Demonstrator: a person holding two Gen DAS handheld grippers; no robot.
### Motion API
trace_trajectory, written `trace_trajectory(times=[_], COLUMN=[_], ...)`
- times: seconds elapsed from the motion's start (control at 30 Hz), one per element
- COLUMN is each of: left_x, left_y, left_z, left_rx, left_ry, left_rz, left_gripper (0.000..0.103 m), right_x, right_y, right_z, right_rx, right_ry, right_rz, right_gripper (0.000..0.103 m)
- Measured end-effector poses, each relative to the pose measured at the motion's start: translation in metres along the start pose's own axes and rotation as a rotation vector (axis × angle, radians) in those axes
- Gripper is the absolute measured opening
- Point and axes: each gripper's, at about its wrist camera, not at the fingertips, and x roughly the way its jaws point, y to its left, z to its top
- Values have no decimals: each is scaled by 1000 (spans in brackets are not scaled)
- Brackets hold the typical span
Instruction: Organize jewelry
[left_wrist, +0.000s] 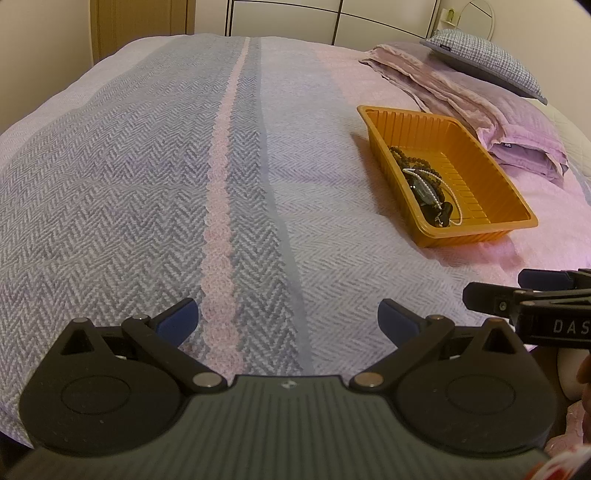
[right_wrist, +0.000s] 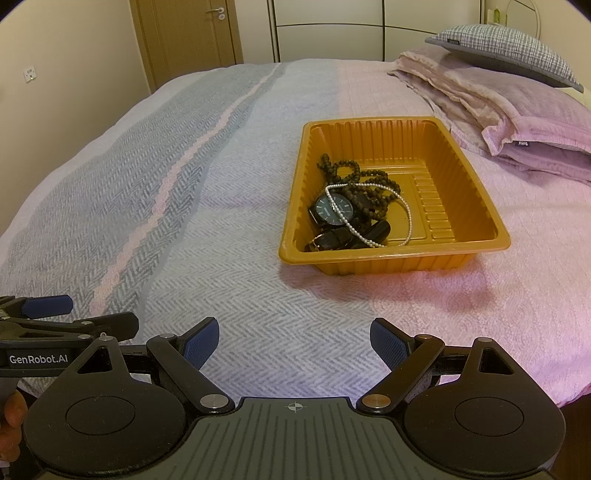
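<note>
**Both grippers idle, jewelry sits in the tray**

I have the left gripper (left_wrist: 288, 314) hovering over the bed (left_wrist: 147, 184) with its jaws spread wide and nothing between the blue pads (left_wrist: 179, 317). My right gripper (right_wrist: 293, 341) is the same: jaws wide apart, empty, bare bedspread showing between them. Each gripper shows at the edge of the other's view, the right one at about 3 o'clock in the left view, the left one at about 9 o'clock in the right view, so they hang side by side.

The orange tray (right_wrist: 465, 173) rests on the bed, at roughly 1 o'clock from the right gripper and 2 o'clock from the left, well apart from both. Inside it, bunched toward its left and near walls, I see a watch (right_wrist: 334, 210) with a dark face, a string of dark beads (right_wrist: 354, 173) lying behind and partly over it, and a pearl strand (right_wrist: 406, 214) looping across both. The right half of the tray floor is bare.

Past the tray, at about 2 o'clock, a folded blanket (right_wrist: 517, 114) lies with a checked pillow (right_wrist: 506, 55) on top of it
</note>
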Motion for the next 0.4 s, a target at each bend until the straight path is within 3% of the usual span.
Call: trace_trajectory(times=[0.4], left_x=[-1], left_y=[-6], left_z=[1], left_rx=[-7], left_ry=[-7], left_rz=[-17], left_gripper=[103], right_x=[-1], right_y=[-4], right_z=[0], right_rx=[9], right_ry=[1], right_rz=[7], right_gripper=[88])
